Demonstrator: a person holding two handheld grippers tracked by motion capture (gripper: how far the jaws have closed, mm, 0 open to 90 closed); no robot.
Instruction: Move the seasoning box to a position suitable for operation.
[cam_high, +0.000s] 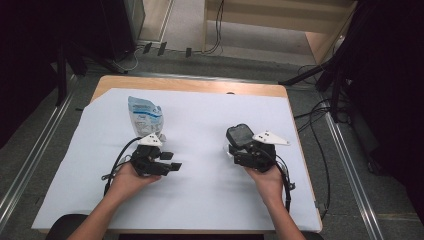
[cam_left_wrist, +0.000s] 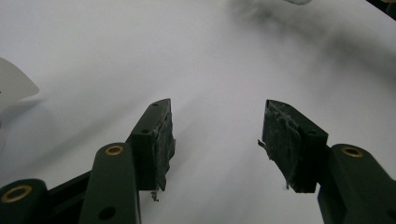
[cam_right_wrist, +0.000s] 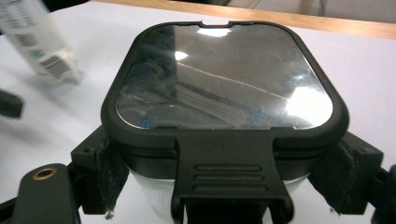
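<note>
A clear container with a glossy black clip lid (cam_high: 239, 134) (cam_right_wrist: 224, 79) is held just above the white sheet right of centre. My right gripper (cam_high: 238, 148) (cam_right_wrist: 224, 186) is shut on it, its pads (cam_right_wrist: 108, 173) pressing the sides just under the lid. A blue and white pouch (cam_high: 145, 116) (cam_right_wrist: 38, 43) stands at the left, behind my left gripper. The left gripper (cam_high: 172, 161) (cam_left_wrist: 217, 140) is low over the sheet with its tips toward the table's middle. It is open and nothing lies between its worn pads (cam_left_wrist: 164, 140).
A white sheet (cam_high: 210, 195) covers the wooden table (cam_high: 190, 86), whose bare edge shows at the back. Cables trail from both grippers toward the near edge. Dark stands and floor cables surround the table.
</note>
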